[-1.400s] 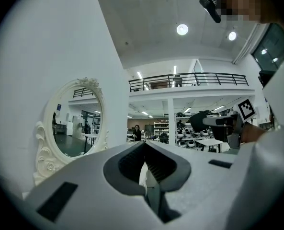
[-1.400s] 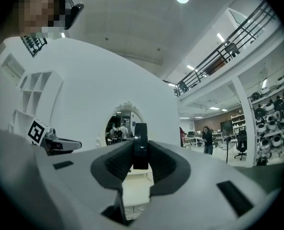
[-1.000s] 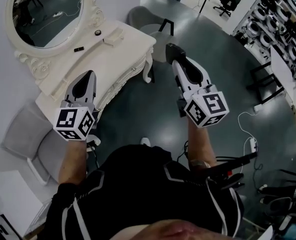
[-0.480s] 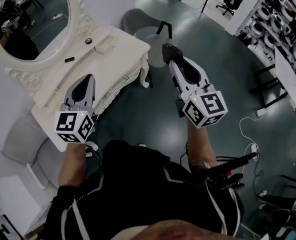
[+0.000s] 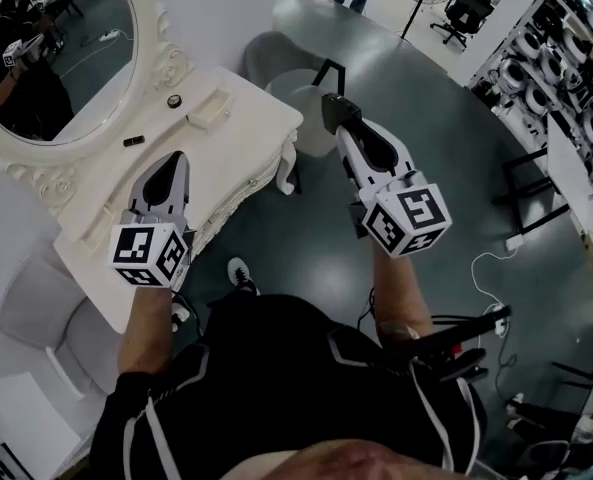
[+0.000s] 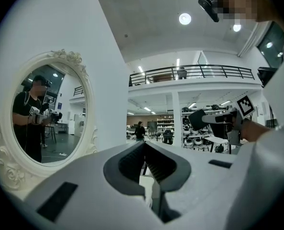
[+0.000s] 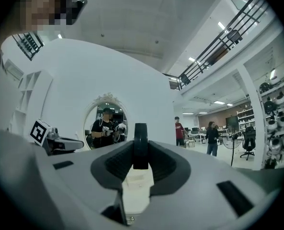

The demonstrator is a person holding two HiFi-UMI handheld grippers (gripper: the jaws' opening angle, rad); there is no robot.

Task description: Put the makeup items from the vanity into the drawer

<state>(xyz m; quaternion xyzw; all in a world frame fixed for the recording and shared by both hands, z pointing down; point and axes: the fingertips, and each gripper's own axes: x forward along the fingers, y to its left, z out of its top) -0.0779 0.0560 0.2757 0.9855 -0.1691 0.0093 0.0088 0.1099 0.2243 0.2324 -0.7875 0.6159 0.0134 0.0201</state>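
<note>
Status: task early, by my reading. One item is lifted; three lie on the counter; no open drawer shows in any view.

- Black disc [image 7: 140,147]: thin, round, matte, seen edge-on; possibly a compact, not confirmed. It stands upright, pinched between the ribbed dark pads of the right hand-held gripper [image 5: 338,118], jaws part-closed on its flat faces. It is held in the air off the counter's end, well right of the mirror [image 5: 56,58].
- Left hand-held gripper [image 5: 177,158]: jaws drawn together, nothing between them. It hovers over the counter [image 5: 246,138], below the mirror.
- Left to move, all on the counter at the mirror's foot:
  - small round dark pot [image 5: 174,100], pale centre on top, just right of the mirror frame;
  - flat cream case [image 5: 208,110], rectangular, nearly the counter's colour, right of the pot;
  - short dark stick [image 5: 133,141], below the frame's lower right edge.
- Counter: white-painted, smooth, scalloped carved apron. Mirror: oval glass in an ornate cream frame.
- Drawer front: cannot pick it out from the head view. Opening it looks like the outstanding step before the disc can go in.
</note>
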